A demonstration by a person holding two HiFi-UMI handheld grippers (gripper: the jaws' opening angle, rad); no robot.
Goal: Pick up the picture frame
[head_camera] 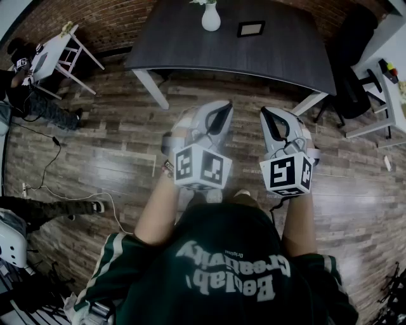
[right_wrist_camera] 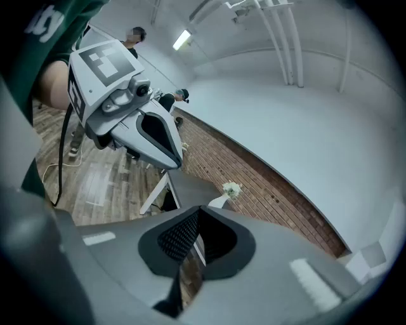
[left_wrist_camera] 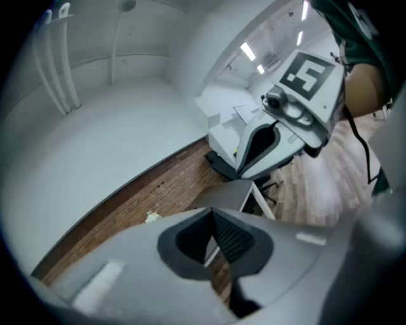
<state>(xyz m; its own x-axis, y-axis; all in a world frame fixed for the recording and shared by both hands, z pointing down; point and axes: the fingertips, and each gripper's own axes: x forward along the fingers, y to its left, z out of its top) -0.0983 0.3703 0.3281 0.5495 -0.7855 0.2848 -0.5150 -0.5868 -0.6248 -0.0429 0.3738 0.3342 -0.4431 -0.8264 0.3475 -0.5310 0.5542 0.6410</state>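
Two hand-held grippers are held side by side above a wood-plank floor (head_camera: 114,146), and neither carries anything. The left gripper (head_camera: 221,109) is seen with its jaws pressed together and nothing between them. The right gripper (head_camera: 269,114) is likewise closed on nothing, its jaws meeting at the tips in its own view. Both are pointed forward and slightly downward toward a dark table (head_camera: 184,44).

The picture frame (head_camera: 251,28) is seen resting on that table, well ahead of both grippers and untouched. It is roughly in line with the right gripper and off to the right of the left one. A white vase (head_camera: 211,17) holding pale flowers is placed just left of the frame, straight ahead of the left gripper. A black chair (head_camera: 347,89) is seen beyond the table's corner, off to the right of the right gripper.
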